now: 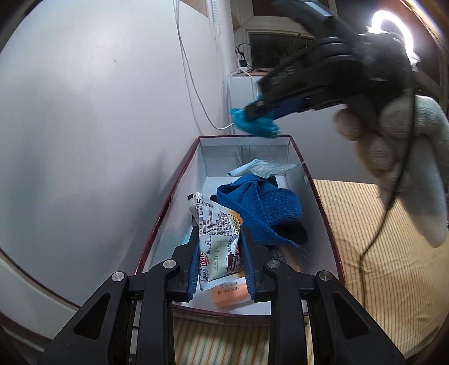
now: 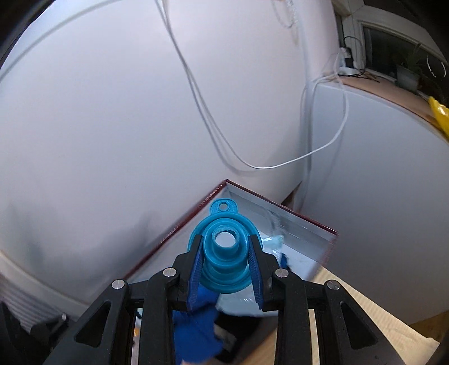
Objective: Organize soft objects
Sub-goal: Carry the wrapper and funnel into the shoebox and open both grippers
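Packing step: left gripper clamps sachet over box, lower centre; right gripper clamps funnel above box's far end. Next: lower, release.

Plain white wall with thin white cables hanging down it. Dark window at back, bright ring light top right. Striped tan woven mat underneath.

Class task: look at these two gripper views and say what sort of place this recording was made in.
Probably a room in a home, not a lab: a striped woven mat under the open box, plain white walls with loose white cables, and a window sill with a potted plant.
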Tool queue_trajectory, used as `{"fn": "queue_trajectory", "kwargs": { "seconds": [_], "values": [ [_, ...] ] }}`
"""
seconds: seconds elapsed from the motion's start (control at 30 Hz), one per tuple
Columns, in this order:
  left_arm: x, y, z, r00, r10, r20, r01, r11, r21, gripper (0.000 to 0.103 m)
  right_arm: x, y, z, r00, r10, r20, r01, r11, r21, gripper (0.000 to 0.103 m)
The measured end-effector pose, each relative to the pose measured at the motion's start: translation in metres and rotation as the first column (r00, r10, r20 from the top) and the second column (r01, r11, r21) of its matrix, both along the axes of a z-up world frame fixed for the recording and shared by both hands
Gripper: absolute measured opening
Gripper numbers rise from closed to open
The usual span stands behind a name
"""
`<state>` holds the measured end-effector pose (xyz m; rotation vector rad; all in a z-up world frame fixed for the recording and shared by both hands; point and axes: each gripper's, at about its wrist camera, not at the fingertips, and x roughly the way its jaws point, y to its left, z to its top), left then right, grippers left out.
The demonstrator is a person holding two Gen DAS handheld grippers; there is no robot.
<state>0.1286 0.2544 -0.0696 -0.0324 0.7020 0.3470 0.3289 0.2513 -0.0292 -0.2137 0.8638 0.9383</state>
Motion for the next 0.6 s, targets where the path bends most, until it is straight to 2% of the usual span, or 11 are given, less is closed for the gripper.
{"fn": "queue_trajectory", "kwargs": {
  "seconds": [0.1, 0.17, 0.2, 0.23, 0.3, 0.6],
  "values": [
    [0.0, 0.003, 0.0, 1.0, -0.004, 0.001, 0.004, 1.0, -0.011, 0.028, -0.001, 0.014, -0.006, 1.0, 0.012, 0.005, -0.012, 1.0, -0.005, 0.031],
    [0.002, 0.005, 0.0, 1.0, -0.003, 0.001, 0.003, 1.0, -0.012, 0.036, 0.0, 0.018, -0.007, 1.0, 0.024, -0.001, -0.024, 1.0, -0.002, 0.036],
    [0.002, 0.005, 0.001, 1.0, -0.007, 0.0, 0.007, 1.0, -0.014, 0.046, 0.002, 0.019, -0.007, 1.0, 0.021, -0.011, -0.021, 1.0, -0.001, 0.043],
    [0.002, 0.005, 0.001, 1.0, -0.009, 0.0, 0.009, 1.0, -0.016, 0.056, 0.003, 0.021, -0.005, 1.0, 0.017, -0.014, -0.017, 1.0, 0.005, 0.055],
    [0.0, 0.004, 0.002, 1.0, -0.008, 0.008, 0.008, 1.0, -0.02, 0.061, 0.003, 0.017, 0.0, 1.0, 0.011, -0.013, -0.01, 1.0, 0.027, 0.068],
    [-0.005, 0.001, 0.006, 1.0, 0.003, 0.028, -0.002, 0.999, -0.049, 0.062, 0.0, -0.011, 0.013, 1.0, -0.016, 0.021, 0.016, 0.999, 0.03, 0.068]
  ]
}}
